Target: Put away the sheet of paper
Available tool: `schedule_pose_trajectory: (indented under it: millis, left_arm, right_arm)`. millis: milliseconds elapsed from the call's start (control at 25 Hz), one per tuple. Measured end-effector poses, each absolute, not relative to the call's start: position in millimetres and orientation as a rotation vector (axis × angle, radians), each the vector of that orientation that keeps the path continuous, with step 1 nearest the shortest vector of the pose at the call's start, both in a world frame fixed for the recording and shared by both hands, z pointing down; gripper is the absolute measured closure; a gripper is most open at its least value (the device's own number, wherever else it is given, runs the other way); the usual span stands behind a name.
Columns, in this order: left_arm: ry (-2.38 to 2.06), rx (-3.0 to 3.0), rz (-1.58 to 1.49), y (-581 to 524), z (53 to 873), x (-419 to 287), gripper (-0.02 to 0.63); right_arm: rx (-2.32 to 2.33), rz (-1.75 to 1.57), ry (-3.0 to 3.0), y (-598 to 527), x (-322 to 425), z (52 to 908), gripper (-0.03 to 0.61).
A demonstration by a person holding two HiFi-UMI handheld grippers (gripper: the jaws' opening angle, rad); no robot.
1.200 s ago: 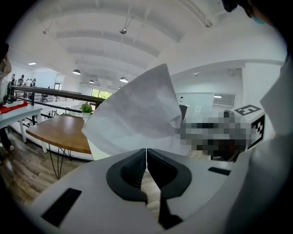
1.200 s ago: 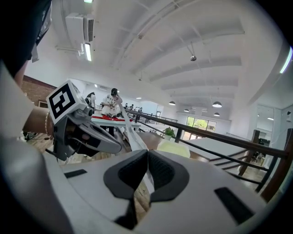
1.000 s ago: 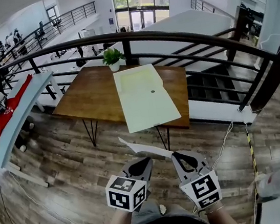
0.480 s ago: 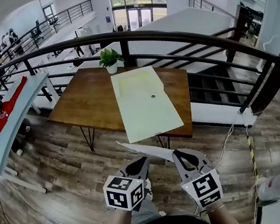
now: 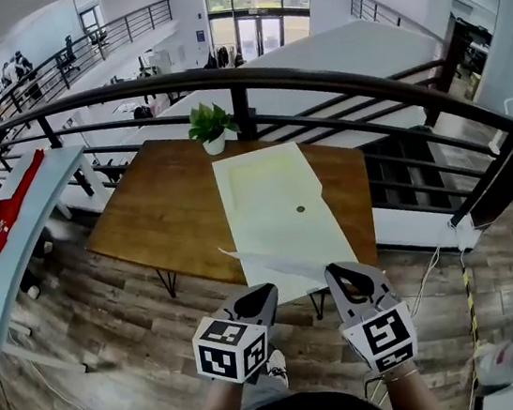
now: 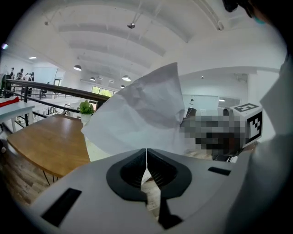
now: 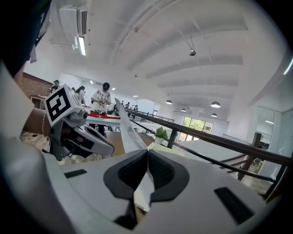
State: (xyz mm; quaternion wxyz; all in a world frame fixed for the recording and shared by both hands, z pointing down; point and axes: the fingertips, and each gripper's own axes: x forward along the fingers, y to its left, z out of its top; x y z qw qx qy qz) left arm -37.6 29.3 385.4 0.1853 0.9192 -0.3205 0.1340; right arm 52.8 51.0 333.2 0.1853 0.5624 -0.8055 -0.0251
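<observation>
Sheet of paper [image 5: 279,264] hangs in the air in front of you, held at its near edge by both grippers; in the head view it crosses the near end of the pale mat. Wooden floor [image 5: 112,324] spreads below you, and a dark railing [image 5: 314,77] curves behind the desk [image 5: 172,211]. That pale mat [image 5: 273,187] lies lengthwise on the desk's right half. Your left gripper [image 5: 255,296] has its jaws clenched on the paper, which fans up white and creased ahead of them in the left gripper view. Your right gripper [image 5: 342,277] is likewise clamped on the sheet, seen edge-on there. A potted plant [image 5: 211,125] stands at the desk's far edge, and a small dark round thing [image 5: 300,209] sits on the mat.
</observation>
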Motion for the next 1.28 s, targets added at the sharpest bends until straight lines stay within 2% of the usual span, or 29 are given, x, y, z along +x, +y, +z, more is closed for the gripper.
schedule_pose_trajectory:
  millis: [440,1280]
  left_arm:
    - [-0.842,2.591,0.424,-62.4,393.8,-47.0,0.594]
    - [-0.846,2.497,0.462,-113.5,418.2,-30.5,0.594]
  right_arm:
    - [1.636,-0.032,-2.198,-44.1,53.6,344.4,0.548]
    - [1.514,-0.089,-2.160,-113.6,82.8,351.3,0.548]
